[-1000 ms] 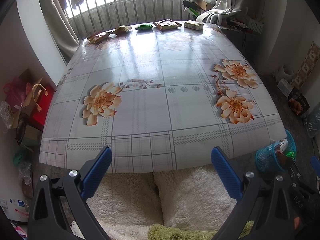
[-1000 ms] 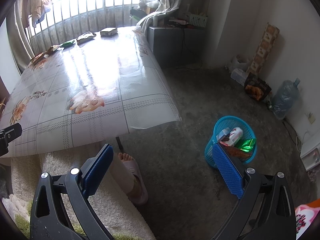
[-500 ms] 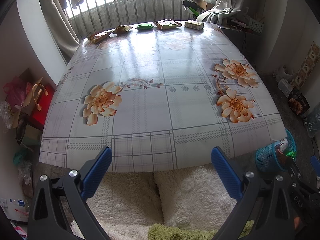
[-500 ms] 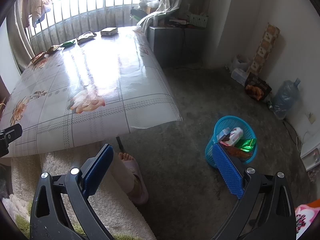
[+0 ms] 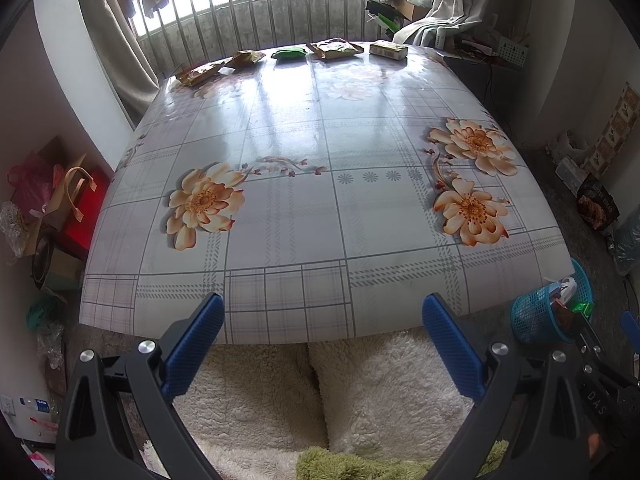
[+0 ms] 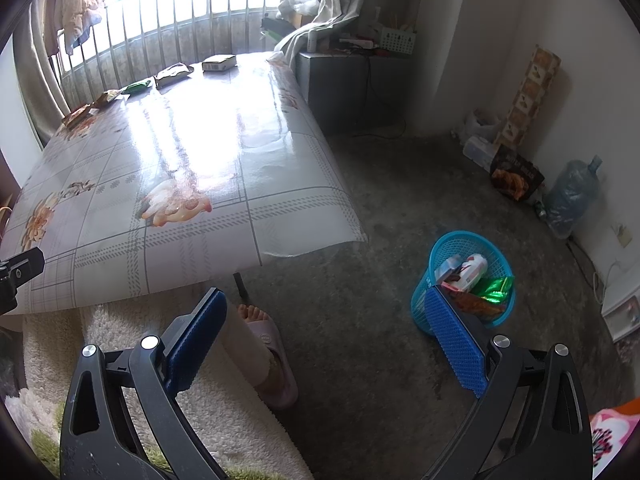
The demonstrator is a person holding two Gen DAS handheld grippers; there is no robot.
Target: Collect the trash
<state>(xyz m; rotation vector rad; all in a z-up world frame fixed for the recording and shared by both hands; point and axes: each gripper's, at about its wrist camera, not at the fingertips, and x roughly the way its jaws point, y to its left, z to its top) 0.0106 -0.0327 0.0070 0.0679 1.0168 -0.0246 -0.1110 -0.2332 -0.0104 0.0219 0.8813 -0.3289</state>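
the left tool (image 5: 320,322) is hanging wide open and empty over the near edge of the table (image 5: 280,216), its view taking in five wrappers (image 5: 290,53) lying in a row along the far edge. the right tool (image 6: 324,312) is also gaping empty; only its view is showing a slippered foot (image 6: 266,344) and the inside of the blue basket (image 6: 444,248) on the floor, holding trash.

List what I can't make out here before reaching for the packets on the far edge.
- Packet labels: green packet and its neighbours are too small, left wrist view.
- Blue basket contents: partly hidden by the right tongs, right wrist view.
- Under the table: covered by its cloth.
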